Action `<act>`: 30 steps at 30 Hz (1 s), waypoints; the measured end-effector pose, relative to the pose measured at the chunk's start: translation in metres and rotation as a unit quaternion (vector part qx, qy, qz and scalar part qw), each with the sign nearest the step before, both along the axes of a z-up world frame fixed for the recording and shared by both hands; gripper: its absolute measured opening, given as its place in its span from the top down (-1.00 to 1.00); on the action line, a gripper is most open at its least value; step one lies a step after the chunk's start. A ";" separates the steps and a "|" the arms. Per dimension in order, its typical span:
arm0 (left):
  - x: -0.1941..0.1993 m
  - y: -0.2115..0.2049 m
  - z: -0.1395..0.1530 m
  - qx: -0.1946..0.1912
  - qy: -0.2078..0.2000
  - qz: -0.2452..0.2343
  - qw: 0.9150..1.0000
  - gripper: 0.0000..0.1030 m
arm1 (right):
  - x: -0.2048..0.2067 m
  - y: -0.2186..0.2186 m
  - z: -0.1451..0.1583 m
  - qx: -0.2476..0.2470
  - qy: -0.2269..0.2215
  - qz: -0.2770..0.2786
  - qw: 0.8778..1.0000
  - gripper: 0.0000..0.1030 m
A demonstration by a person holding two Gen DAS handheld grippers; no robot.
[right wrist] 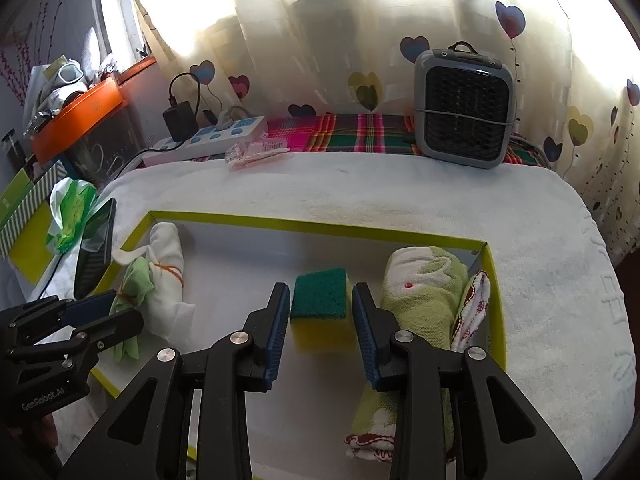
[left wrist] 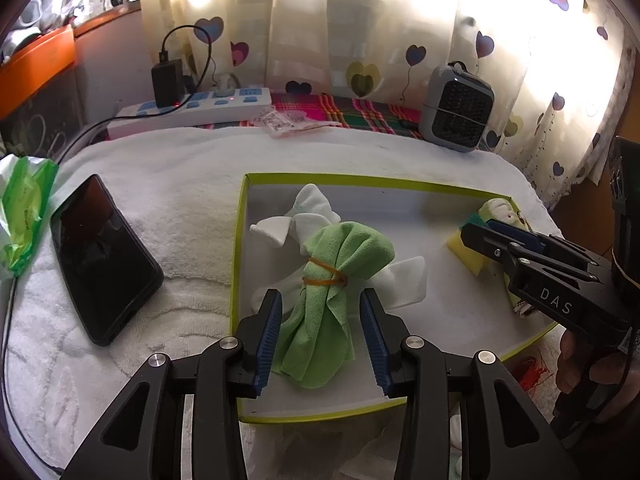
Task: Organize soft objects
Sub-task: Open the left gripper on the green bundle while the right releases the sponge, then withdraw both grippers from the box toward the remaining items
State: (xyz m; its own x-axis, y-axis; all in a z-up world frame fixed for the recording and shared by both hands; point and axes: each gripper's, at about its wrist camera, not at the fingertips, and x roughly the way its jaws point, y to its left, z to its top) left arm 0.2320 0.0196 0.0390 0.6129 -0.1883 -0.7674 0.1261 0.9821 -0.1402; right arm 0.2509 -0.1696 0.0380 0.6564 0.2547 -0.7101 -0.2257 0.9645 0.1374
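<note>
Release looks like the step in hand. The left gripper point(left wrist: 320, 332), spread, straddles the green cloth bundle point(left wrist: 332, 276); the right gripper point(right wrist: 320, 328), parted, flanks the sponge point(right wrist: 320, 312). Both things lie in the tray point(right wrist: 312, 226). Best lift straight up, clear of the tray's rim; open room lies between the two.

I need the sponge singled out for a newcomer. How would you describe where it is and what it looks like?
Find the shallow yellow-rimmed box on the white towel. Inside it, left of the rolled green towel, sits the sponge. It is the only blocky item: yellow foam topped by a dark green scouring pad, while its neighbours are cloth bundles.
</note>
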 end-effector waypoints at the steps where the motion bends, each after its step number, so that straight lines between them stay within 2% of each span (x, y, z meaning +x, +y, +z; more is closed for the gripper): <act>1: 0.000 0.000 0.000 -0.001 -0.001 0.000 1.000 0.22 | -0.001 0.000 0.000 0.000 0.000 0.000 1.000 0.28; 3: -0.001 0.000 0.001 -0.002 -0.002 0.001 1.000 0.12 | -0.002 0.000 0.001 0.001 0.000 -0.001 1.000 0.23; 7: -0.004 0.000 0.003 -0.002 -0.004 0.000 1.000 0.07 | -0.005 0.000 0.002 0.000 -0.003 -0.002 1.000 0.11; 30: -0.035 -0.004 0.018 0.003 -0.018 -0.004 1.000 0.06 | -0.036 -0.002 0.014 0.010 -0.017 -0.010 1.000 0.04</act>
State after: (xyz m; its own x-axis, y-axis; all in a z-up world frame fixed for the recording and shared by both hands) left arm 0.1971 0.0159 0.0571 0.6388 -0.1886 -0.7459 0.1381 0.9818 -0.1300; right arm 0.2150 -0.1714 0.0524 0.6844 0.2554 -0.6829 -0.2116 0.9659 0.1493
